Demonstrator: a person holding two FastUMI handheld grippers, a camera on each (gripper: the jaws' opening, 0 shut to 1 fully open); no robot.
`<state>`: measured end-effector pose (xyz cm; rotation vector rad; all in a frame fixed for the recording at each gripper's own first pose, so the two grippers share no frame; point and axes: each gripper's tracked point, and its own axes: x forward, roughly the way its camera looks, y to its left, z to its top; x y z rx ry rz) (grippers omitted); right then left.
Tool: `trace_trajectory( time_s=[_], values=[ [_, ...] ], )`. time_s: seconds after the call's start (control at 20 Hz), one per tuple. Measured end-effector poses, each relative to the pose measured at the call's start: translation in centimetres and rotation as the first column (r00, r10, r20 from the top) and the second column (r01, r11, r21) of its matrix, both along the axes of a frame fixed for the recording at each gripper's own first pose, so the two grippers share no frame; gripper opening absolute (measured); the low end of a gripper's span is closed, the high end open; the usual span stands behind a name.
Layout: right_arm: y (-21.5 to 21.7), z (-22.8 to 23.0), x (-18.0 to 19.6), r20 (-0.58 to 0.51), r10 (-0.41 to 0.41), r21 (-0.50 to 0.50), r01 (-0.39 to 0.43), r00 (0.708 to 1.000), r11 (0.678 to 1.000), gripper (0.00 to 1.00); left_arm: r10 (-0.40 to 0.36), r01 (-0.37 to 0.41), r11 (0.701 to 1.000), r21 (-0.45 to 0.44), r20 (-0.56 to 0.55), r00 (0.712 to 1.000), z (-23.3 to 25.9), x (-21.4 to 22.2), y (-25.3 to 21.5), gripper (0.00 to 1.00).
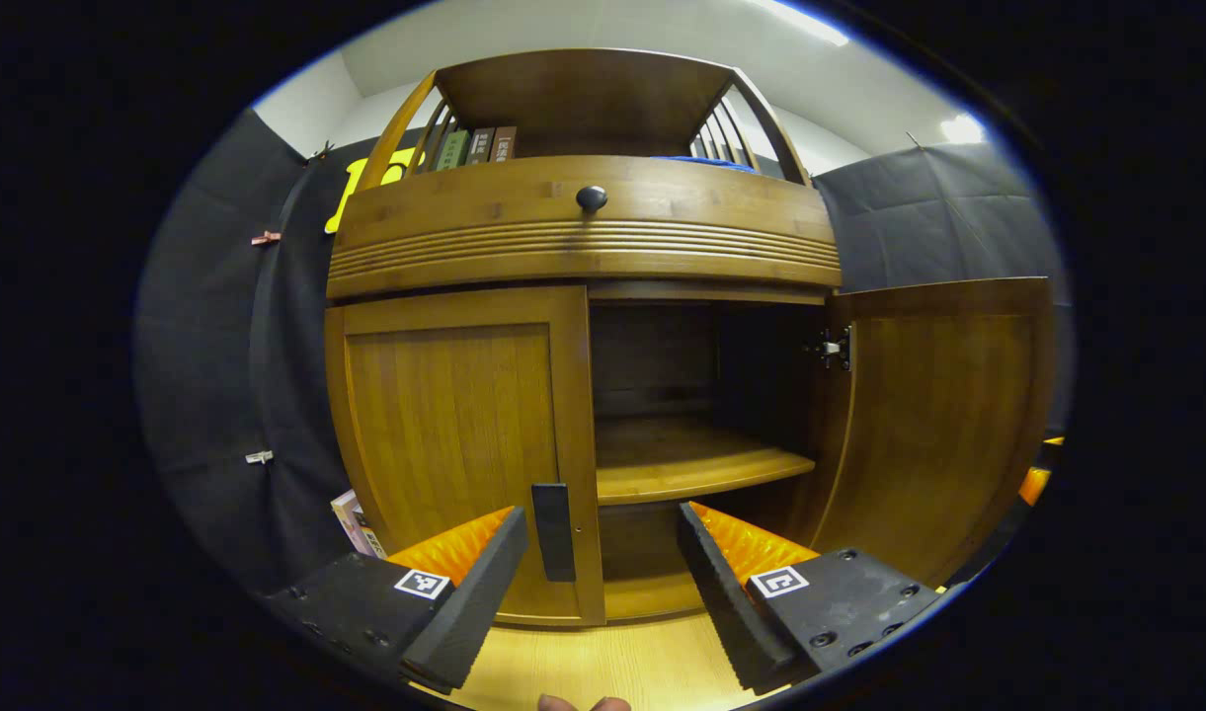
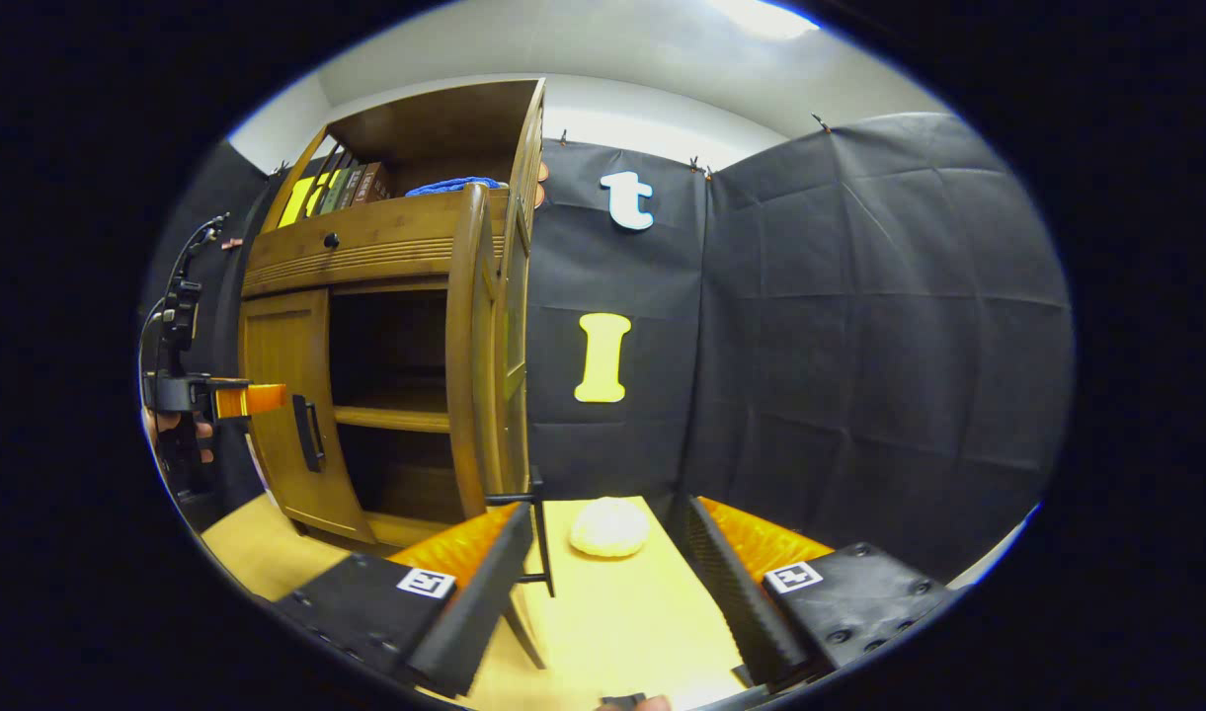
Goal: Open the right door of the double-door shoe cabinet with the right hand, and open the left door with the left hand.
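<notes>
The wooden shoe cabinet [image 1: 583, 222] faces me in the left gripper view. Its left door [image 1: 449, 434] is closed, with a dark bar handle [image 1: 553, 530] on its right edge. My left gripper [image 1: 598, 592] is open, and that handle lies between its fingers, close to the left one. The right door [image 1: 943, 425] stands swung open, showing a bare shelf [image 1: 696, 464]. In the right gripper view this door [image 2: 469, 365] is edge-on, and its handle [image 2: 540, 538] is just inside the left finger of my open right gripper [image 2: 607, 592]. The left gripper [image 2: 237, 400] hovers by the left door's handle [image 2: 306, 433].
A pale round lump [image 2: 609, 526] lies on the light wooden surface [image 2: 603, 622] ahead of the right gripper. Books [image 1: 479, 145] and a blue cloth [image 2: 454, 185] sit on the cabinet's top shelf. A knob [image 1: 591, 197] marks the drawer. Black cloth walls surround the cabinet.
</notes>
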<state>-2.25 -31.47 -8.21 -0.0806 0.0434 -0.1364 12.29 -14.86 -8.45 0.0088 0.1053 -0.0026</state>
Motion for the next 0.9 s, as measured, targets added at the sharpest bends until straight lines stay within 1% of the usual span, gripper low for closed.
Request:
trace_trajectory(
  time_s=[0.05,0.1,0.15,0.2,0.25,0.3,0.4,0.45,0.5,0.6,0.65,0.75,0.8,0.85,0.9],
  values=[
    [-0.4,0.3,-0.2,0.005,-0.01,0.006,0.01,1.0,1.0,0.98,0.012,-0.012,1.0,-0.01,-0.005,1.0,-0.4,0.8,0.3,0.96],
    [-0.5,0.8,-0.6,0.013,-0.015,0.018,0.014,1.0,1.0,0.98,0.03,-0.031,0.999,-0.016,-0.01,0.999,-0.9,1.7,0.9,0.95],
    [-0.8,1.0,-0.9,0.019,-0.019,0.03,0.018,1.0,0.999,0.96,0.053,-0.054,0.998,-0.016,-0.015,0.998,-1.5,2.5,1.5,0.96],
    [-1.0,0.9,-0.9,0.021,-0.025,0.036,0.025,0.999,0.999,0.99,0.069,-0.069,0.998,-0.014,-0.017,0.997,-2.0,3.3,2.1,0.93],
    [-1.4,0.6,-1.0,0.015,-0.032,0.038,0.032,0.999,0.999,0.99,0.076,-0.076,0.997,-0.009,-0.018,0.997,-2.4,4.2,2.5,0.95],
    [-1.9,0.2,-1.0,0.007,-0.035,0.042,0.034,0.999,0.999,0.95,0.085,-0.085,0.996,0.003,-0.024,0.996,-3.0,5.0,2.8,0.93],
    [-2.4,0.1,-0.8,-0.005,-0.036,0.051,0.036,0.999,0.998,1.0,0.104,-0.103,0.994,0.022,-0.043,0.994,-4.0,6.4,3.6,0.94],
    [-2.8,0.1,-0.8,-0.004,-0.036,0.056,0.036,0.999,0.998,0.98,0.117,-0.116,0.993,0.023,-0.052,0.992,-4.6,6.7,3.9,0.91],
    [-3.1,0.3,-0.7,-0.001,-0.037,0.062,0.037,0.999,0.997,1.0,0.127,-0.126,0.992,0.02,-0.061,0.99,-5.0,7.1,4.2,0.83],
    [-3.6,0.3,-0.6,0.0,-0.04,0.066,0.04,0.999,0.997,0.96,0.135,-0.135,0.991,0.012,-0.081,0.988,-6.1,8.2,4.4,0.77],
    [-4.0,0.3,-0.6,0.001,-0.045,0.066,0.045,0.999,0.997,0.95,0.14,-0.139,0.99,0.014,-0.092,0.986,-6.7,8.8,4.5,0.76],
    [-4.6,0.4,-0.6,0.002,-0.051,0.071,0.051,0.999,0.996,0.99,0.144,-0.143,0.99,0.018,-0.112,0.983,-7.4,9.7,4.9,0.75],
    [-4.7,0.4,-0.7,0.001,-0.05,0.075,0.049,0.999,0.996,1.0,0.138,-0.137,0.99,0.015,-0.122,0.983,-7.6,10.1,4.9,0.71],
    [-4.9,0.3,-0.7,-0.002,-0.051,0.078,0.051,0.999,0.996,0.99,0.138,-0.137,0.99,0.014,-0.127,0.982,-7.8,10.2,4.7,0.67],
    [-5.2,0.0,-0.8,-0.006,-0.056,0.077,0.056,0.998,0.995,0.96,0.132,-0.131,0.991,0.009,-0.127,0.983,-7.9,10.4,4.5,0.57]
  ],
)
